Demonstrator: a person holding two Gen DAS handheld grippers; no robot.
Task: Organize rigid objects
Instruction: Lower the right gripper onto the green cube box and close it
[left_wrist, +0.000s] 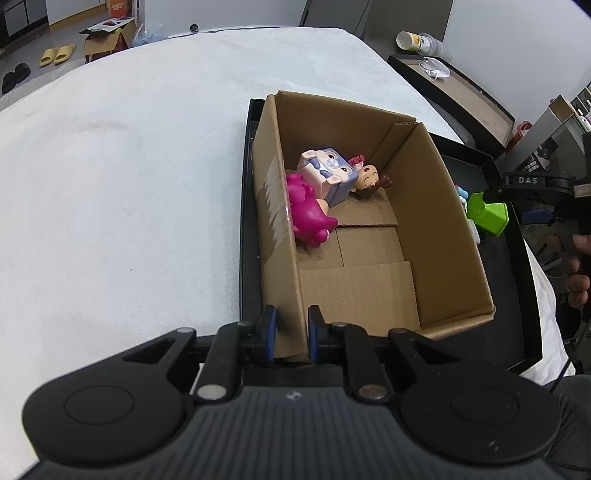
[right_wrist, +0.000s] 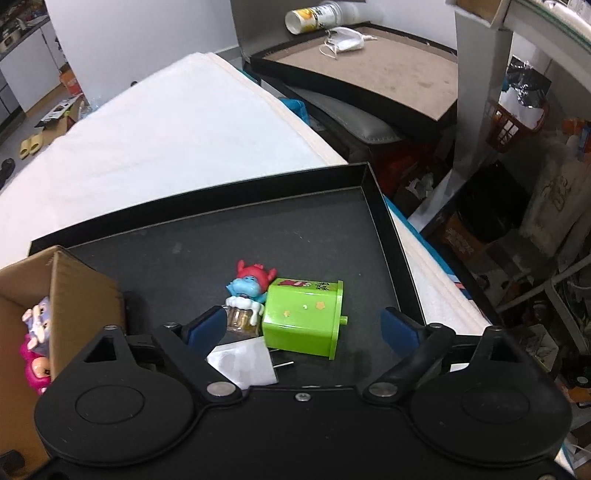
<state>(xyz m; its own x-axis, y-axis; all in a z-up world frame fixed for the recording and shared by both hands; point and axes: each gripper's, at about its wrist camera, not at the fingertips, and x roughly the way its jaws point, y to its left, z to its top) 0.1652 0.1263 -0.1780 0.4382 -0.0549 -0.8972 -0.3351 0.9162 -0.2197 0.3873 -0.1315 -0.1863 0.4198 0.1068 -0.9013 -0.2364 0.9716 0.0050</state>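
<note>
Left fingers (left_wrist: 290, 332): pinching the near wall of the cardboard box (left_wrist: 436, 206), one blue pad on each face of the wall, closed on it.
Right fingers (right_wrist: 303, 328): standing wide apart over the black tray (right_wrist: 221, 236), gripping nothing; the jaws are spanning the green box without pressing on it.
Green box (right_wrist: 303, 317): lying on its side on the tray floor, between the two right pads, a small peg sticking out of one end.
White plug adapter (right_wrist: 243, 363): lying just beside the green box, nearest the camera, its prongs pointing toward the green box.
Small glass jar (right_wrist: 243, 315): sitting close to the left pad, touching the green box.
Blue figurine with red top (right_wrist: 249, 282): sitting just behind the jar.
Inside the cardboard box: a magenta bear (left_wrist: 308, 214), a purple rabbit cube (left_wrist: 328, 171) and a small doll (left_wrist: 369, 181) are crowding the far corner.
Cardboard box: sitting in the tray's left part.
Tray: resting on a white-covered worktop (left_wrist: 129, 166).
</note>
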